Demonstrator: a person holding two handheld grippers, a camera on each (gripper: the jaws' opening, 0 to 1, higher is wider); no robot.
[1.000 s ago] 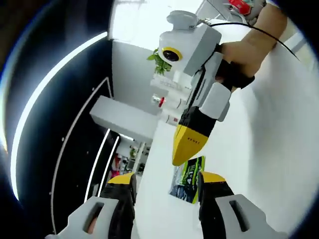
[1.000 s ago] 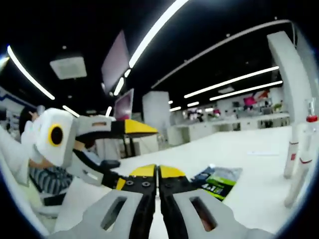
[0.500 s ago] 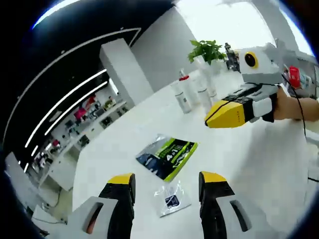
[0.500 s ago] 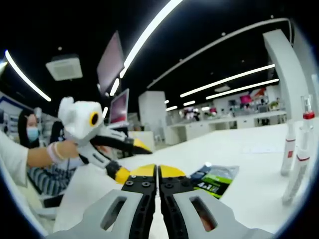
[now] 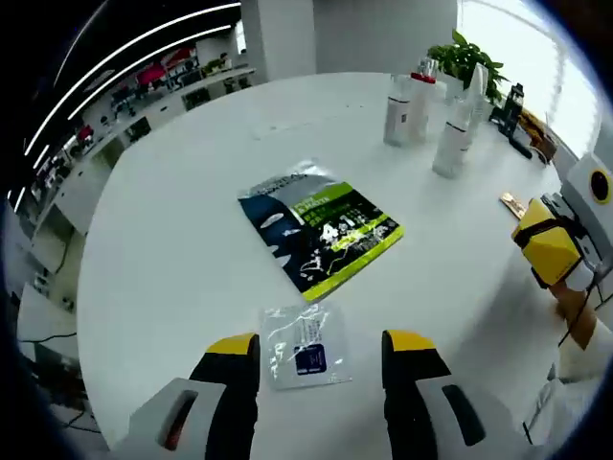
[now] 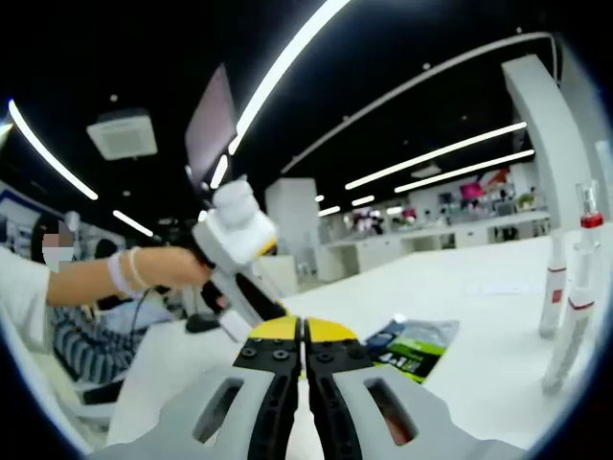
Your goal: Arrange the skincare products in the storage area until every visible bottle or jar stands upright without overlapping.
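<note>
Several white skincare bottles [image 5: 397,107] stand upright at the table's far side, one with a red cap [image 5: 420,94], another nearer [image 5: 450,146]. My left gripper [image 5: 321,345] hovers open above the white table [image 5: 172,220], with a small clear sachet [image 5: 302,343] lying below the gap between its jaws. A green and black pouch [image 5: 321,230] lies flat mid-table. My right gripper [image 5: 551,251] comes in at the right edge. In the right gripper view, my right gripper [image 6: 305,331] is shut and empty. The left gripper [image 6: 235,259], held by a hand, points down. Two tall bottles [image 6: 554,292] stand at the right.
A green potted plant [image 5: 469,57] and small dark items [image 5: 512,110] sit behind the bottles. A small tan object [image 5: 512,203] lies near the right edge. A seated person [image 6: 86,345] is at the left beyond the table. The table rim curves along the left.
The left gripper's camera has tilted down from the ceiling to the tabletop, bringing the sachet under its jaws. The right gripper stays shut and still.
</note>
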